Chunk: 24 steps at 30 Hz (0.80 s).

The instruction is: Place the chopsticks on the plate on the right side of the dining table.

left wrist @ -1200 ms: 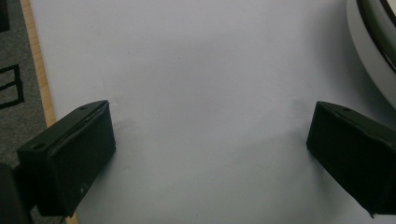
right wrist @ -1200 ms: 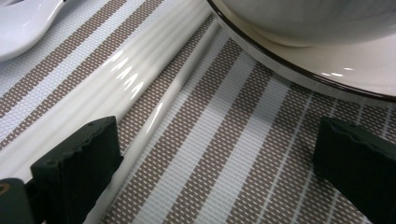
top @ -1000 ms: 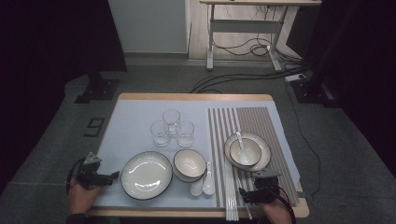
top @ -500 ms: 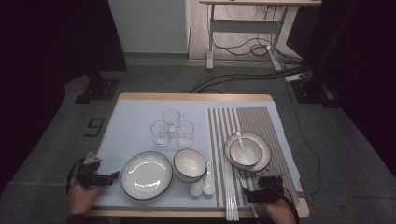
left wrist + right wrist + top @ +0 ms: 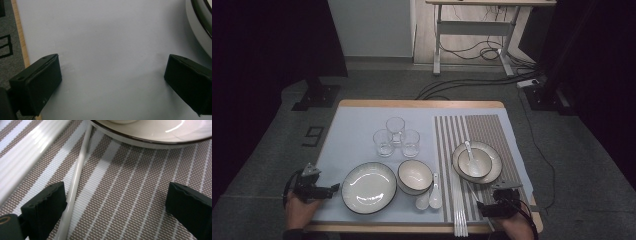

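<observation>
My left gripper (image 5: 333, 189) rests open at the table's front left, over the pale blue cover (image 5: 352, 130), with nothing between its jaws. Just right of it lies a large white plate (image 5: 369, 187), whose rim (image 5: 200, 20) edges into the left gripper view, where the left gripper (image 5: 112, 82) is open. My right gripper (image 5: 480, 208) is open low over the striped mat (image 5: 492, 130) at the front right. In the right gripper view, the right gripper (image 5: 115, 207) frames bare mat, a white chopstick (image 5: 77, 172) passes its left jaw, and a plate (image 5: 155, 132) lies ahead.
A bowl (image 5: 415, 176) and two white spoons (image 5: 429, 197) sit beside the large plate. Three glasses (image 5: 396, 136) stand mid-table. A plate with a bowl and spoon (image 5: 477, 161) is on the mat. White chopsticks (image 5: 457, 200) run along the mat's left side.
The right gripper has edged slightly to the right near the front edge. The left gripper and the tableware have not visibly moved.
</observation>
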{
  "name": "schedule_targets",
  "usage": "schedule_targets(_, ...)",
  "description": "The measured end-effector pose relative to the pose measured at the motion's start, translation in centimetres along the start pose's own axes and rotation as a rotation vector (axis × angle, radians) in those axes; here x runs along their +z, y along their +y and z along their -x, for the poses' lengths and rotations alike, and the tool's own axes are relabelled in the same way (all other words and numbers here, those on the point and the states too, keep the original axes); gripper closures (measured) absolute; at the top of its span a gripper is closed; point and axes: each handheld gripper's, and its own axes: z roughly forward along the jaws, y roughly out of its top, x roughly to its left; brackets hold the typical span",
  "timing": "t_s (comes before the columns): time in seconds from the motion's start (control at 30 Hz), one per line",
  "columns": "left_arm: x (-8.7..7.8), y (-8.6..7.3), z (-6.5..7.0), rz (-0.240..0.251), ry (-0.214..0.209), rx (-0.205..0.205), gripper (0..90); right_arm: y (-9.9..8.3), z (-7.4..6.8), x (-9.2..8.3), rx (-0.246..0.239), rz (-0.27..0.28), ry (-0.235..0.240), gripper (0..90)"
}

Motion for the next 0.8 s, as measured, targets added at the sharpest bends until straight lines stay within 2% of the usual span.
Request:
schedule_targets(0.33,0.0,0.0,0.0,0.000,0.000,0.000,0.9,0.5,1.1,-0.5,0.008,-0.049,0.004,13.6)
schedule_targets(0.6,0.0,0.0,0.0,0.000,0.000,0.000,1.0,1.5,1.8,-0.6,-0.016,-0.140,0.010,21.4)
schedule_targets(0.8,0.0,0.0,0.0,0.000,0.000,0.000,0.9,2.2,2.4,-1.0,-0.042,-0.238,0.023,28.4)
